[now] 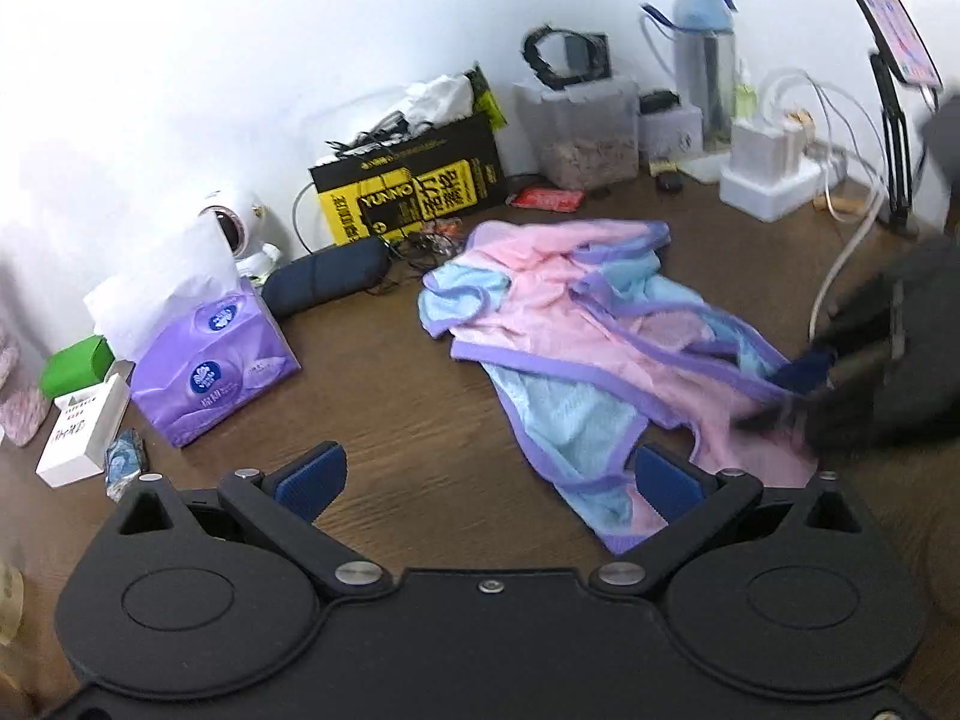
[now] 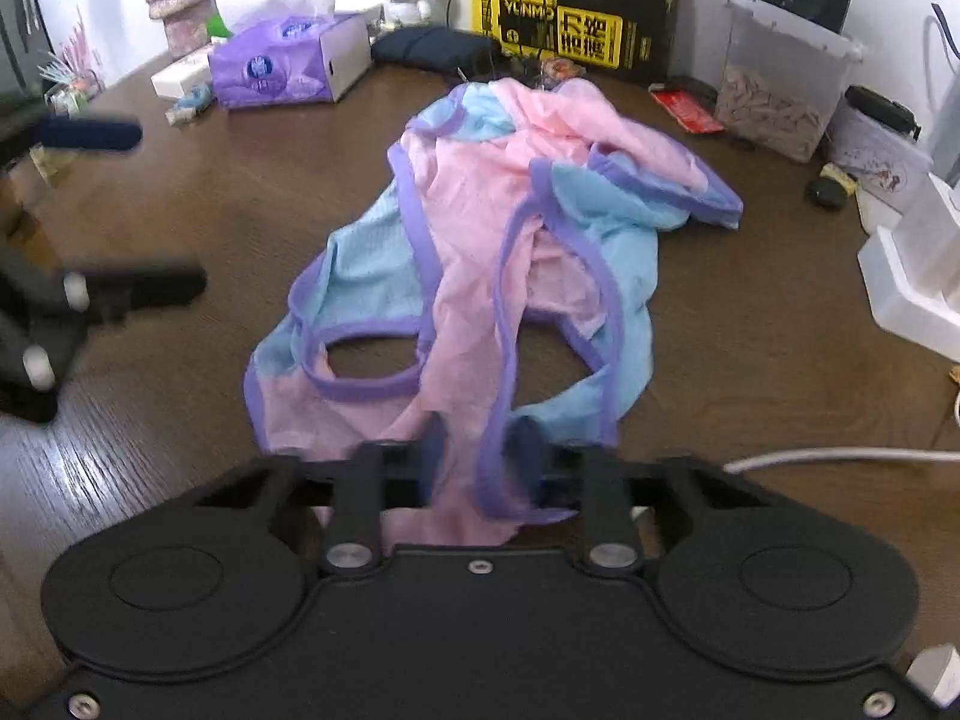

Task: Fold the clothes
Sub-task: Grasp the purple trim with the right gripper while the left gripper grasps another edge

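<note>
A pink and light-blue garment with purple trim (image 1: pixel 576 330) lies crumpled on the brown wooden table (image 1: pixel 390 396); it also shows in the right wrist view (image 2: pixel 480 252). My left gripper (image 1: pixel 489 480) is open and empty, its blue pads just short of the garment's near left hem. My right gripper (image 2: pixel 477 450) has its jaws closed on the garment's near pink and purple edge, with cloth bunched between the pads. It shows blurred at the right of the left wrist view (image 1: pixel 804 384). The left gripper shows blurred at the left of the right wrist view (image 2: pixel 90 294).
A purple tissue pack (image 1: pixel 210 360), a white box (image 1: pixel 84 432), a dark pouch (image 1: pixel 327 282), a black-and-yellow box (image 1: pixel 414 186), a clear container (image 1: pixel 585 132), a white charger block (image 1: pixel 774 174) with cables and a phone stand (image 1: pixel 894 120) line the table's back and sides.
</note>
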`<control>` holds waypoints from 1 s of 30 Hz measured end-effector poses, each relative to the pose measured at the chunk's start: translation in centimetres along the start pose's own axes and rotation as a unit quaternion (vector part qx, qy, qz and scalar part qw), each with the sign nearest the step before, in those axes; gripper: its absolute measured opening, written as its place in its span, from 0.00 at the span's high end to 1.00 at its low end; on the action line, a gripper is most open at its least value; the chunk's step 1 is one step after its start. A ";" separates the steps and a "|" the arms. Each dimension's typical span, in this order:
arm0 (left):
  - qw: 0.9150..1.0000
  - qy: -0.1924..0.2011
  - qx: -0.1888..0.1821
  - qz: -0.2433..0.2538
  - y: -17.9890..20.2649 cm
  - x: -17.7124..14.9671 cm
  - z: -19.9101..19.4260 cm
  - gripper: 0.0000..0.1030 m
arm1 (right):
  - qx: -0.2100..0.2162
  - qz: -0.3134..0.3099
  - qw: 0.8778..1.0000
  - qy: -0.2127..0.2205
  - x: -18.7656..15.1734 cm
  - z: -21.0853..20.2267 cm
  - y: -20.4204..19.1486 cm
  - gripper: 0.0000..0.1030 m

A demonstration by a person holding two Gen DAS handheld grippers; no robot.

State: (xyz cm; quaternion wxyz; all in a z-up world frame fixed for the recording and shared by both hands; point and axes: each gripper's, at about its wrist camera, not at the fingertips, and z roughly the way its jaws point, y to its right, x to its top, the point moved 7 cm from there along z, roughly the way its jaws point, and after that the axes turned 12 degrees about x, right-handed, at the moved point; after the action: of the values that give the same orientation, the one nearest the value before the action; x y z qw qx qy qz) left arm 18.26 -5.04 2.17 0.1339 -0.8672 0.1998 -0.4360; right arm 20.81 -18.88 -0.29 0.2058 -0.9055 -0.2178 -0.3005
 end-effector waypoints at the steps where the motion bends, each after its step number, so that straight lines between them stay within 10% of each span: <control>1: 1.000 0.009 0.001 0.023 0.9 -0.1 -0.1 0.00 | 0.009 0.000 1.000 0.015 0.6 -0.8 -0.2 0.92; 10: 0.983 0.106 -0.036 0.145 8.1 0.7 -1.2 0.04 | 0.086 0.034 0.990 0.109 6.8 -7.9 -0.8 0.92; 17: 0.997 0.051 -0.047 0.034 6.7 2.4 2.2 0.91 | 0.085 0.041 0.990 0.100 8.8 -8.1 0.4 0.92; 19: 0.997 0.033 -0.066 -0.021 5.3 3.7 2.6 0.91 | 0.051 0.033 0.994 0.092 8.9 -7.0 1.1 0.88; 23: 0.991 -0.014 -0.058 -0.122 2.0 6.3 3.8 0.91 | -0.012 0.013 0.995 0.095 9.2 -4.9 2.6 0.30; 30: 0.981 -0.061 -0.049 -0.177 -1.1 9.8 4.7 0.91 | -0.068 -0.071 0.990 0.098 5.8 -5.1 1.6 0.28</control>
State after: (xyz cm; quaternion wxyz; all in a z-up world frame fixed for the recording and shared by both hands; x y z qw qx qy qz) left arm 27.67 -8.31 6.78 0.0239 -0.9192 0.0555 -0.3892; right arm 23.57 -21.20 6.73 0.1423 -0.8658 -0.2391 -0.4159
